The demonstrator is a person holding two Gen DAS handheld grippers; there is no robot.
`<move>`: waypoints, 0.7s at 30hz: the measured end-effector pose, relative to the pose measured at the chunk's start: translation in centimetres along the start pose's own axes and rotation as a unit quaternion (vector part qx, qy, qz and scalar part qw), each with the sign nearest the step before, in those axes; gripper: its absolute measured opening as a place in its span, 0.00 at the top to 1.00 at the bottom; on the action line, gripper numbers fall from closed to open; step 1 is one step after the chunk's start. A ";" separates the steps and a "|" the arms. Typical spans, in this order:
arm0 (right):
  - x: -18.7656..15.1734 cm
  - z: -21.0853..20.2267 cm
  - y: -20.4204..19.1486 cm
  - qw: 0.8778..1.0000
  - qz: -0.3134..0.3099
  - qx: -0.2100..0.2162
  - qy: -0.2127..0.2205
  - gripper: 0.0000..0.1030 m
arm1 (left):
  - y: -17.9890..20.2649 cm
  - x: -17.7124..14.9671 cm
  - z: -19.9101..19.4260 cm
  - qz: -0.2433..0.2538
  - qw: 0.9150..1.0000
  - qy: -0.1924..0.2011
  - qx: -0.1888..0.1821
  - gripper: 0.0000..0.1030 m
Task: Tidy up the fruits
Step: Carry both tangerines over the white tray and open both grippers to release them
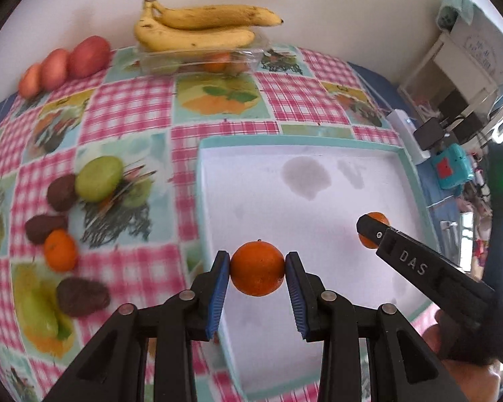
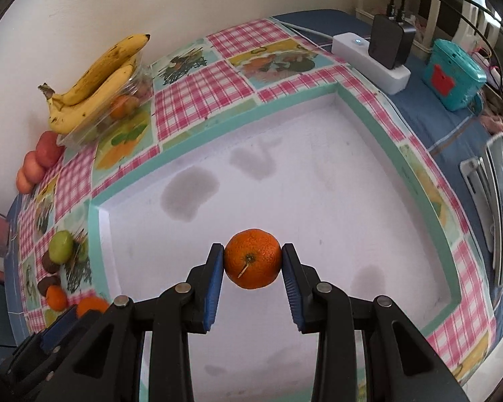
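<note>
My left gripper (image 1: 257, 268) is shut on an orange mandarin (image 1: 257, 268) above the left edge of a white tray with a teal rim (image 1: 305, 141). My right gripper (image 2: 252, 258) is shut on a second mandarin (image 2: 253, 258) over the tray's white floor (image 2: 318, 181). In the left wrist view the right gripper (image 1: 372, 231) shows from the side with its mandarin (image 1: 378, 217) partly hidden. On the checked tablecloth to the left lie a green fruit (image 1: 99, 178), dark brown fruits (image 1: 62, 192) and another mandarin (image 1: 60, 250).
Bananas (image 1: 198, 28) rest on a clear plastic box (image 1: 201, 58) at the wall, beside three red apples (image 1: 89, 57). A white power strip with a black adapter (image 2: 389, 45) and a teal box (image 2: 452, 73) sit beyond the tray's right side.
</note>
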State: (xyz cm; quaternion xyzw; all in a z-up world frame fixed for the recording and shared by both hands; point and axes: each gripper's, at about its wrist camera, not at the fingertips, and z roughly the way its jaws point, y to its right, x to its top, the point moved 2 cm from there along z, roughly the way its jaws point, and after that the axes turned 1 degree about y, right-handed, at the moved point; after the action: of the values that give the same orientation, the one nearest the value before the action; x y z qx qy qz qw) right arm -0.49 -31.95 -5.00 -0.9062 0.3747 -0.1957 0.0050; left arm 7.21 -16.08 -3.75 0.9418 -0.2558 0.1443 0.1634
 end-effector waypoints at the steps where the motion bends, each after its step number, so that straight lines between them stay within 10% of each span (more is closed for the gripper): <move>1: 0.2 0.2 0.0 1.000 -0.002 -0.002 0.000 0.65 | 0.1 0.2 0.4 0.004 1.000 0.001 0.002 0.65; 21: 1.5 2.4 -0.6 1.000 -0.026 -0.017 0.000 0.64 | -0.3 1.6 3.7 -0.005 1.000 -0.002 -0.006 0.64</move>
State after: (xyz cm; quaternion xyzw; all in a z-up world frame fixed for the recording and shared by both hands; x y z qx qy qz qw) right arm 1.72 -32.91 -6.58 -0.9157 0.3543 -0.1889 -0.0153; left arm 9.37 -17.97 -6.63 0.9424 -0.2526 0.1399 0.1687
